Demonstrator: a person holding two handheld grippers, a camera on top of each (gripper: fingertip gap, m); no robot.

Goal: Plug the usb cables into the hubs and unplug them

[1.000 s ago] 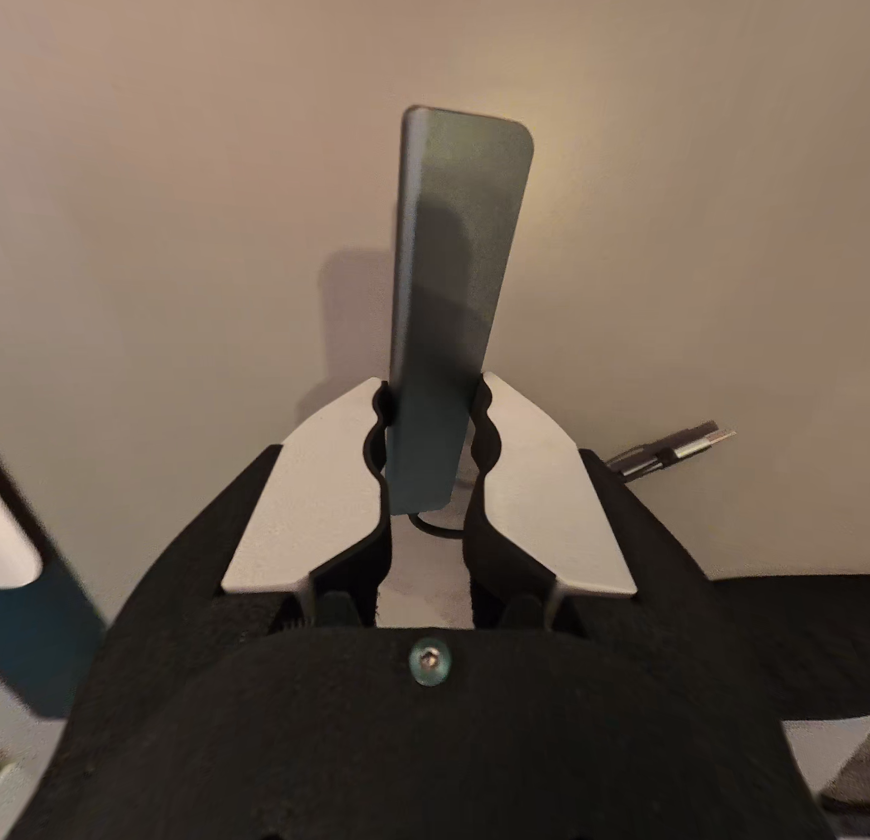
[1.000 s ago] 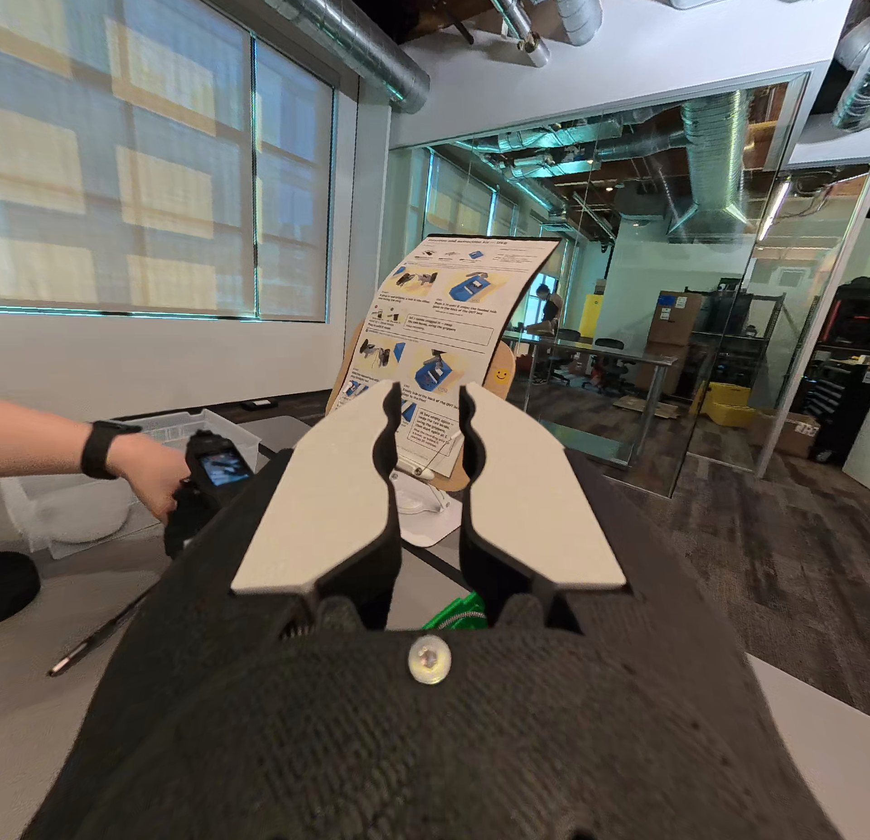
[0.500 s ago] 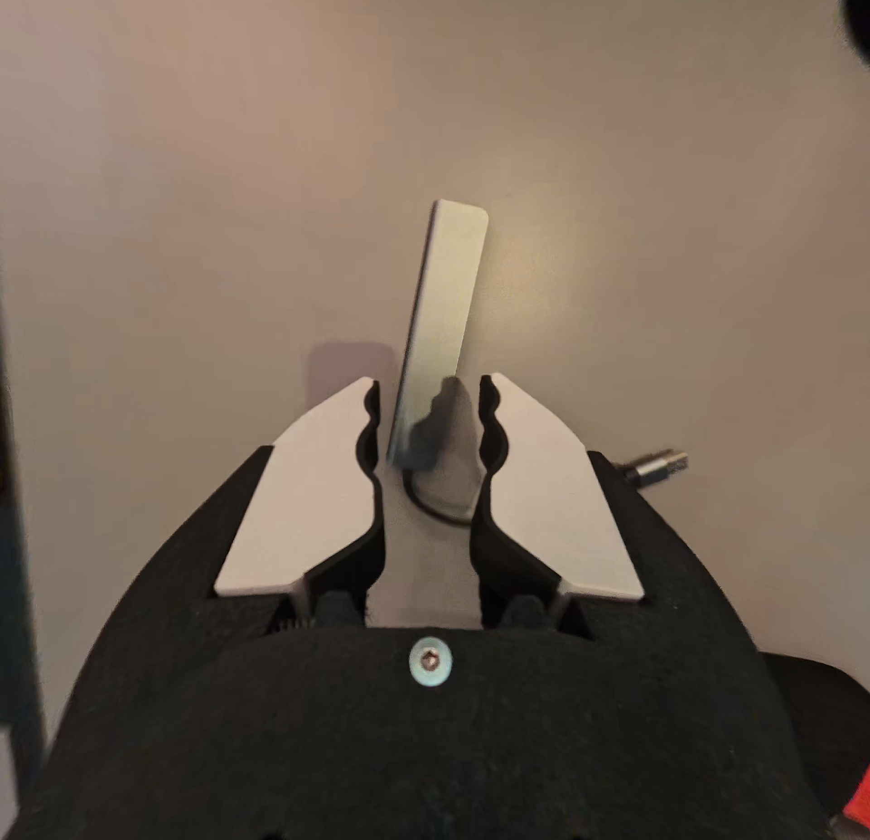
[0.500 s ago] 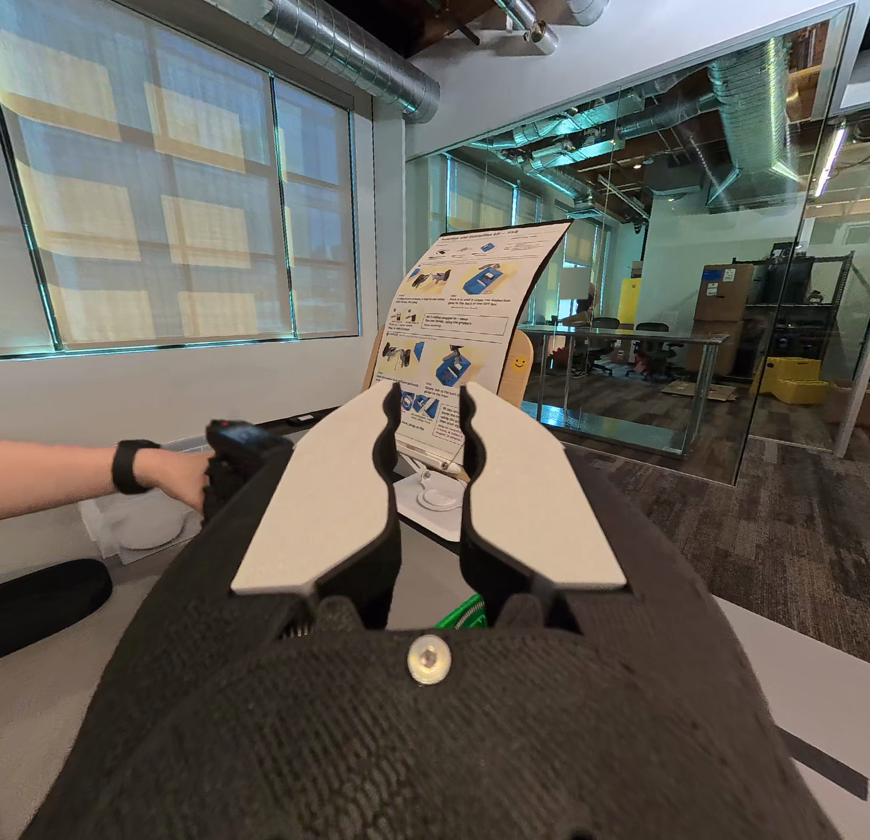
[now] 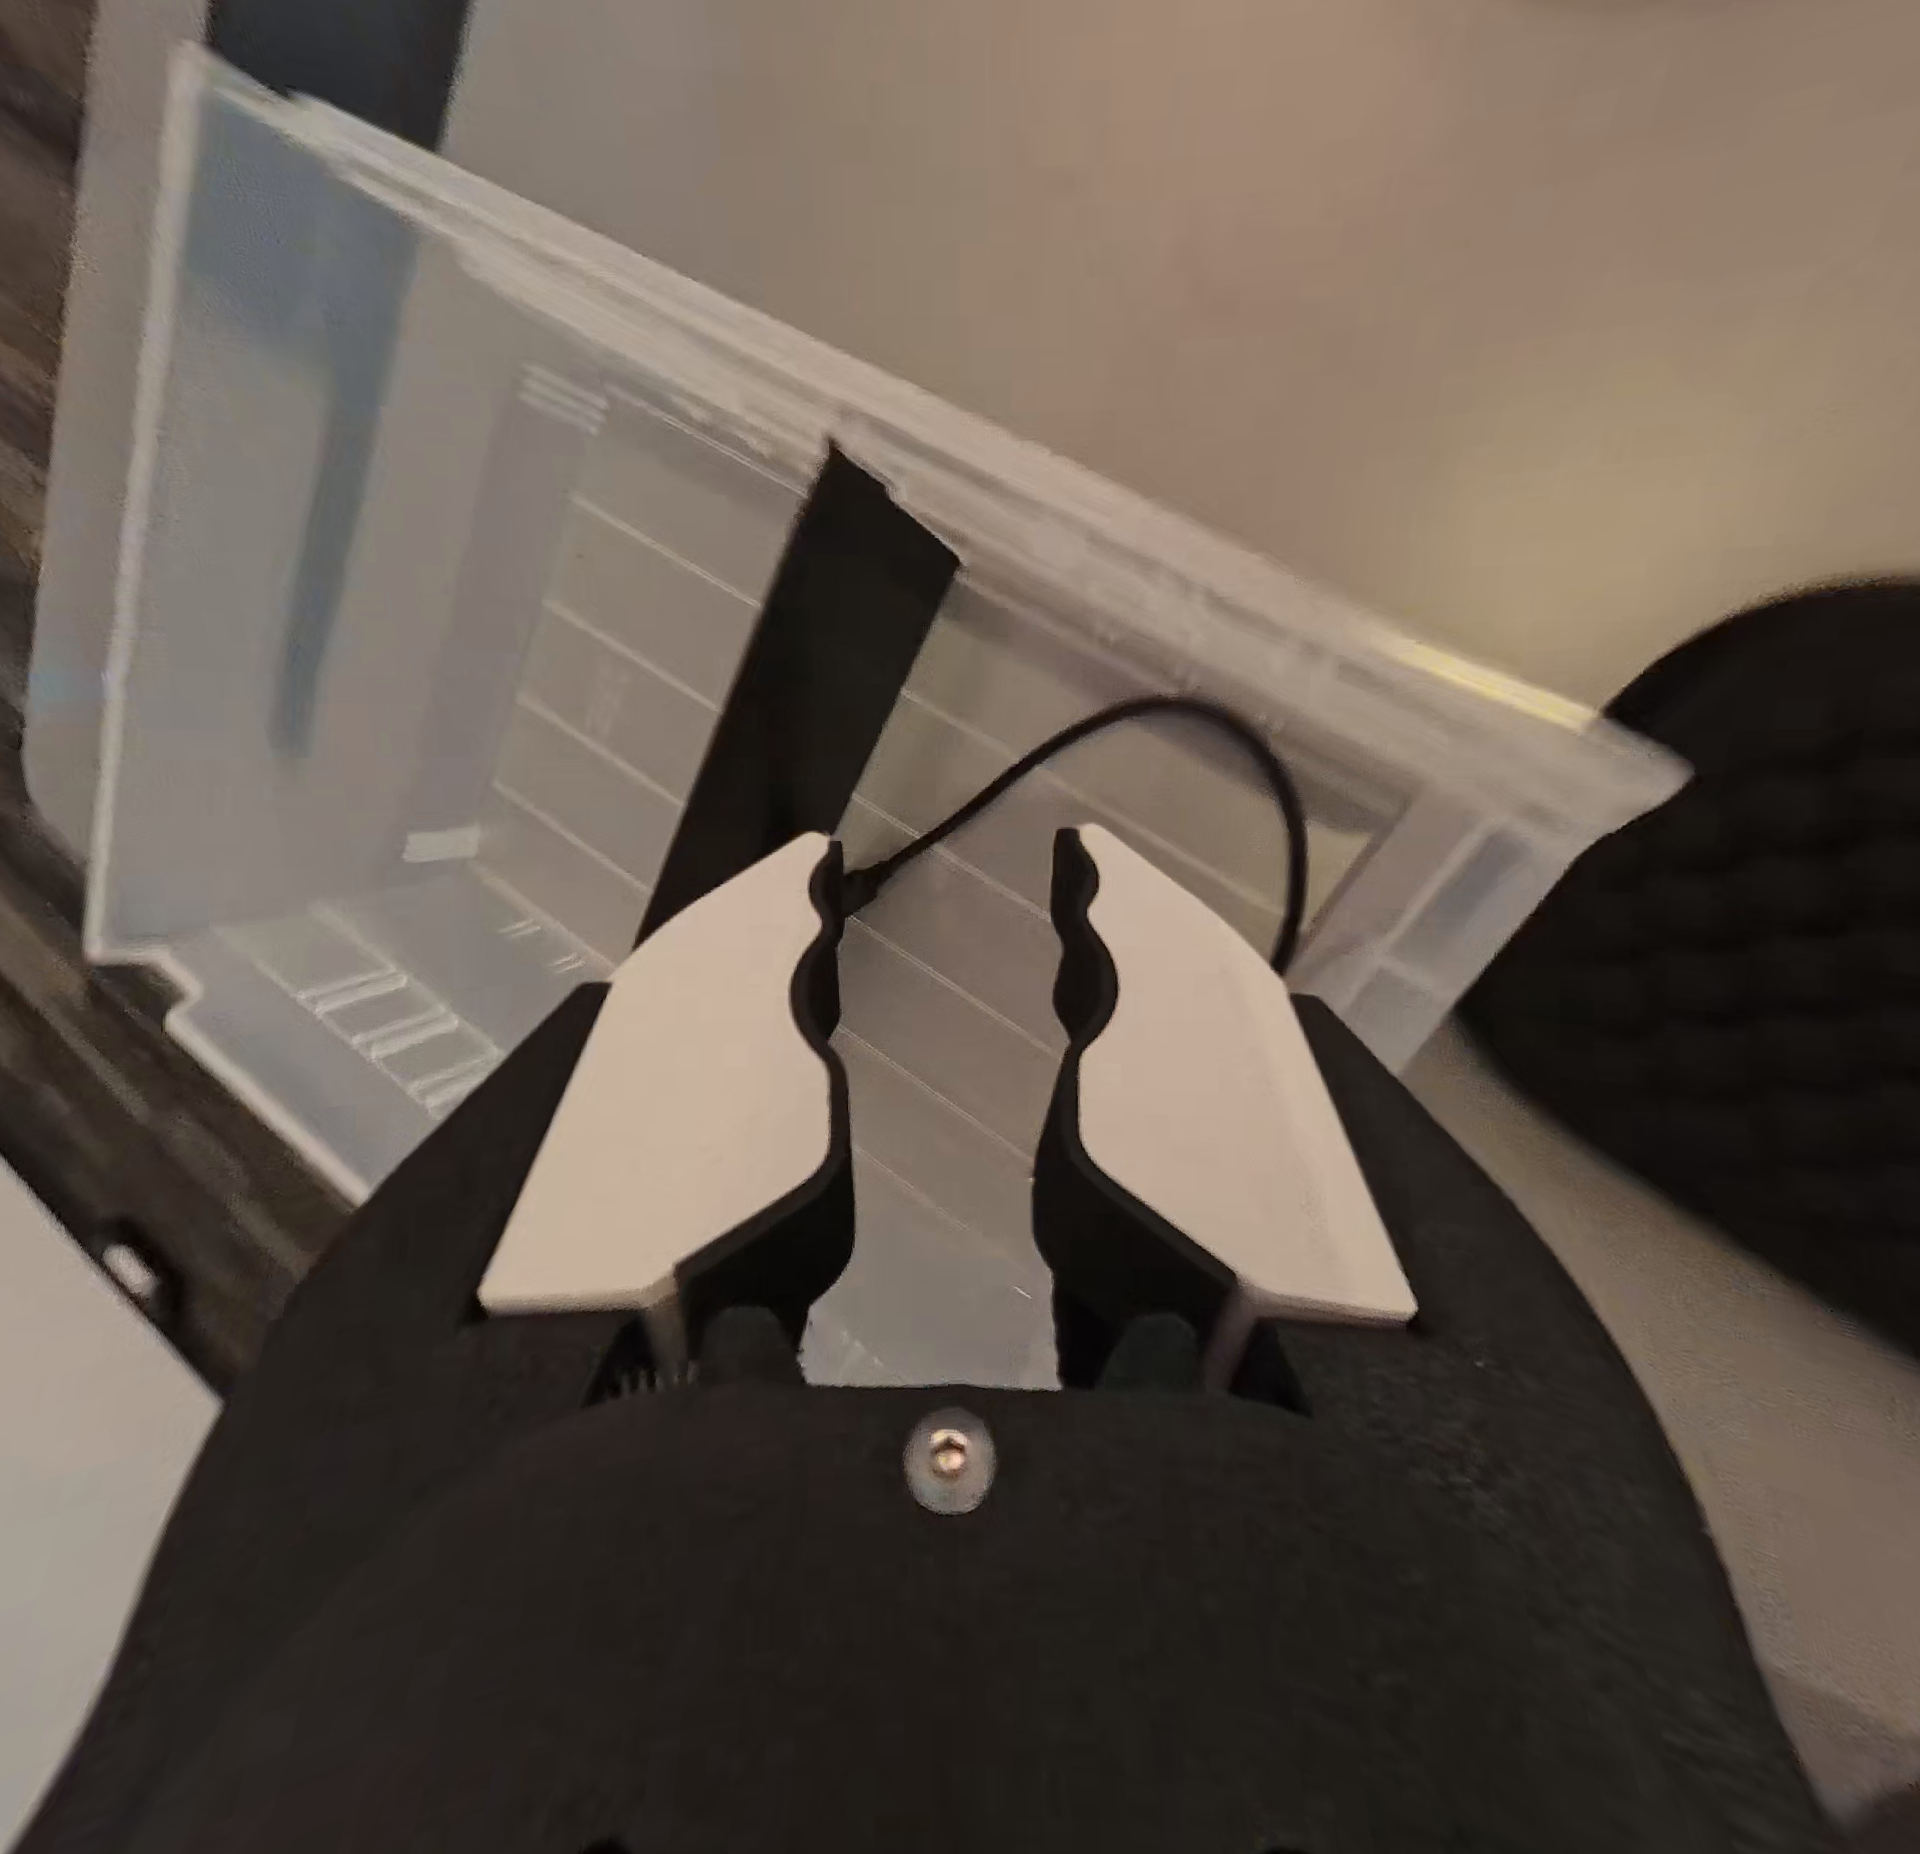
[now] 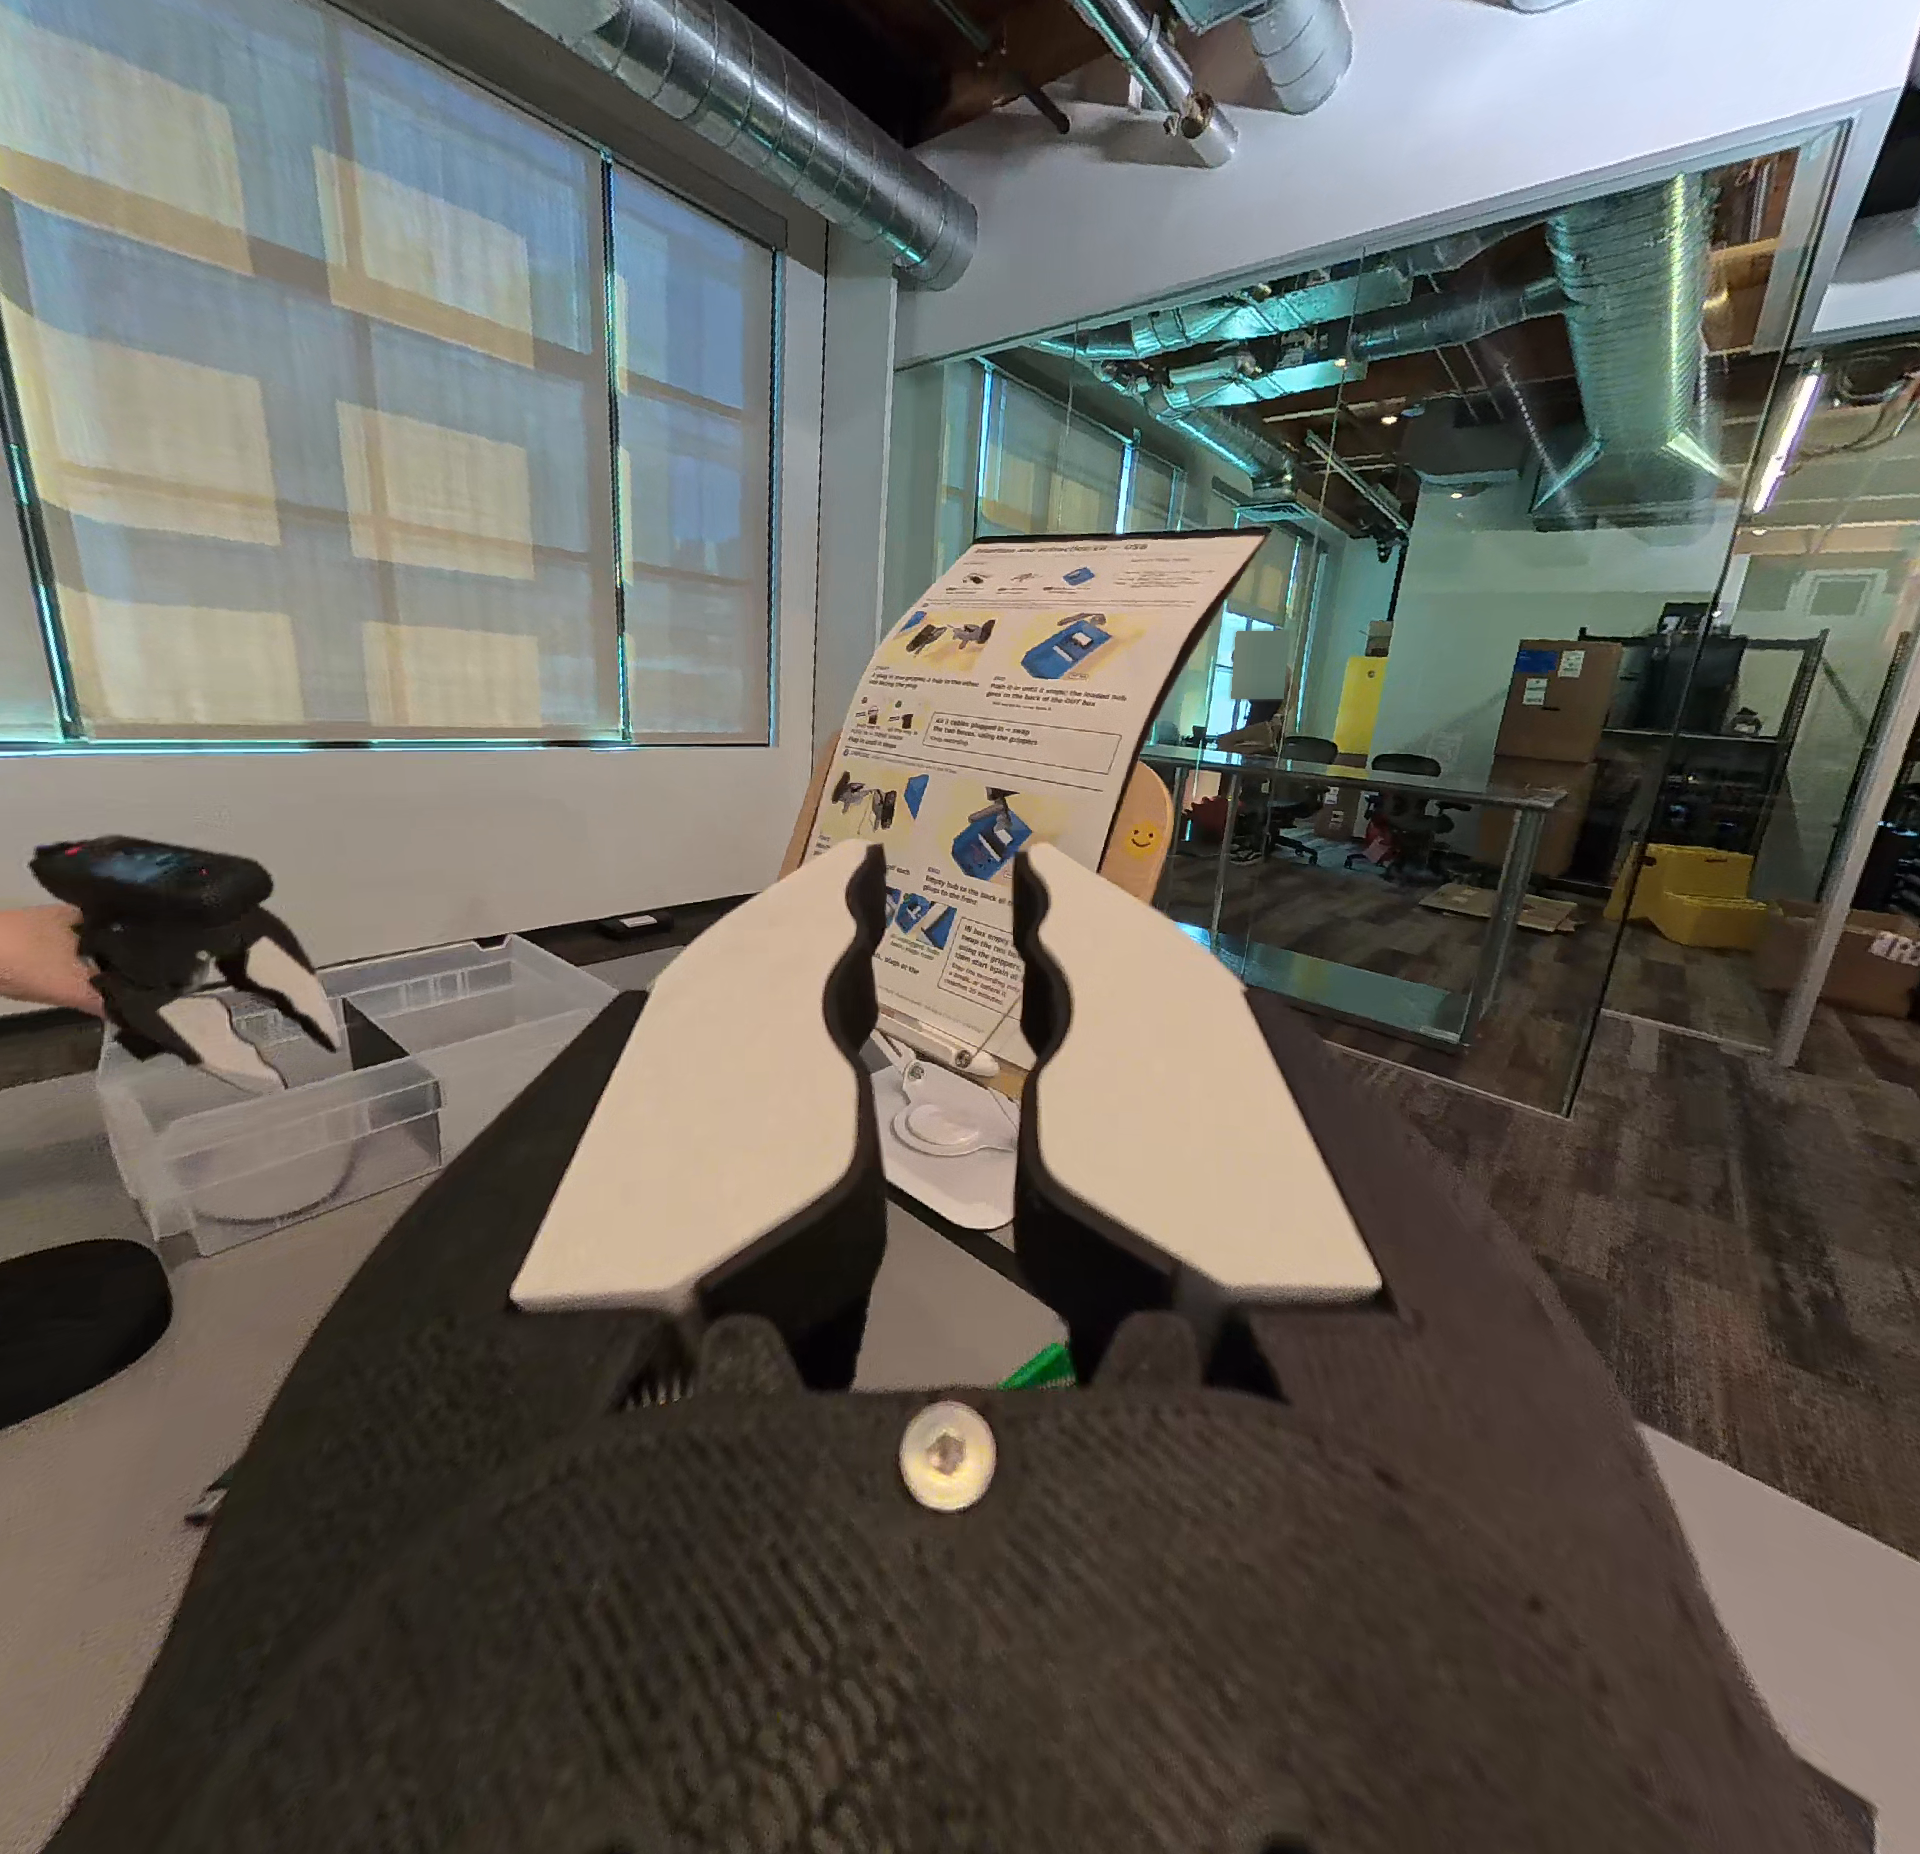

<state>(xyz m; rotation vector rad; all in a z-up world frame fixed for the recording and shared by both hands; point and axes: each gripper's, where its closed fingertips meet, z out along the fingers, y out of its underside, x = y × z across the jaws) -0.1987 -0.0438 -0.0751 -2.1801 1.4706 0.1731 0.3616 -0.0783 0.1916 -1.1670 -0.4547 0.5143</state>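
My left gripper (image 5: 945, 838) is open above a clear plastic bin (image 5: 1039, 485). A dark flat hub (image 5: 831, 641) stands tilted in the bin, just beyond my left fingertip, its lower end hidden behind that finger. Its thin black cable (image 5: 1174, 708) loops to the right past my right fingertip. Nothing is between the jaws. In the right wrist view the left gripper (image 6: 301, 1061) points down into the same bin (image 6: 270, 1129), held by a hand. My right gripper (image 6: 948, 854) is open and empty, raised above the table and facing the room.
A second clear bin (image 6: 488, 983) stands behind the first. A curved instruction sheet on a stand (image 6: 1039, 724) is straight ahead of the right gripper. A black round pad (image 6: 73, 1305) lies at the left, also in the left wrist view (image 5: 1714, 869). A glass wall is at the right. There is about 60 centimetres between the tips of the two grippers.
The left gripper held the hub over the bare table, then moved over the clear bin and opened; the hub now stands free in the bin. The right gripper stays open and swung slightly.
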